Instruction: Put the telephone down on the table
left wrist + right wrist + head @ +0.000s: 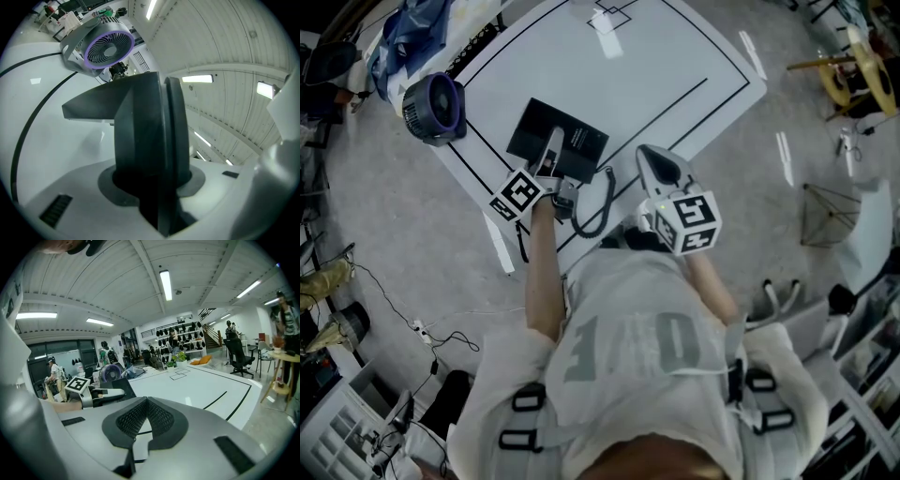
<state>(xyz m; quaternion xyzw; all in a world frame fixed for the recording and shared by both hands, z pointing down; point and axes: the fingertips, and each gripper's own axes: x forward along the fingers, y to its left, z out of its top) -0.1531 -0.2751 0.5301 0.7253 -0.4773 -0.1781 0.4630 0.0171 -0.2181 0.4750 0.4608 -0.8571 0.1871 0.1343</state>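
The black telephone base (558, 139) lies on the white table (675, 66) with black lines. My left gripper (553, 155) hovers over the base's near edge, shut on the black handset (145, 131), which stands upright between its jaws. In the left gripper view the base (89, 105) shows edge-on just beyond the handset. A black cord (602, 202) loops off the table's near edge. To the right, over the table edge, my right gripper (652, 155) is shut with its ribbed pads (161, 416) together and nothing between them. In the right gripper view the left gripper (101, 397) shows at the left.
A round purple-rimmed fan (436, 105) (108, 46) (111, 372) stands at the table's left corner, beside a blue cloth bundle (412, 37). Cables lie on the floor (422, 328). A wooden stool (853, 75) and an office chair (236, 355) stand off to the right.
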